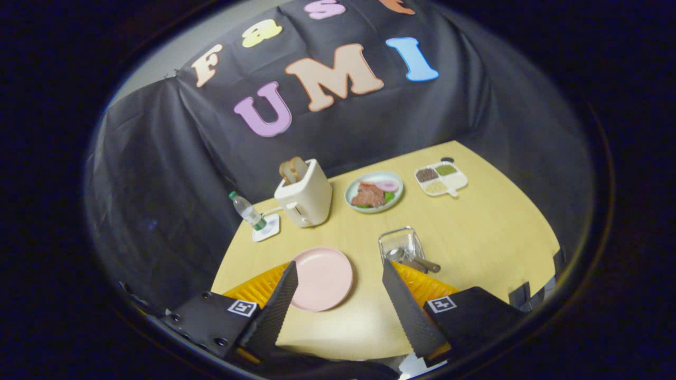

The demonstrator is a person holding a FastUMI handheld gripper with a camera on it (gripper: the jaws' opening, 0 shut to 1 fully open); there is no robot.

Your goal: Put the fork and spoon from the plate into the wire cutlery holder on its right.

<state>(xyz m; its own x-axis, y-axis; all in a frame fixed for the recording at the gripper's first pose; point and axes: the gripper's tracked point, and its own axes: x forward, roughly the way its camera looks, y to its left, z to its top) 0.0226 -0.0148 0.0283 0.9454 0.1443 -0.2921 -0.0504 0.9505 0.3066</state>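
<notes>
Fingers (338,269) of your gripper stand wide apart, gripping nothing, above the desk (491,221). Your pink plate (322,278) lies between them; spoon (404,257) rests in the wire holder (401,244) just right.

Plate (322,278) left of wire holder (401,244); toaster (304,194) behind.

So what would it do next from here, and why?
Probably just draw back and stop. The pink plate between the open gripper fingers looks bare, and a spoon with another utensil handle already lies in the wire cutlery holder beside it. The fingers hold nothing, so there seems nothing left to pick up, though I cannot make out the fork for sure.
</notes>
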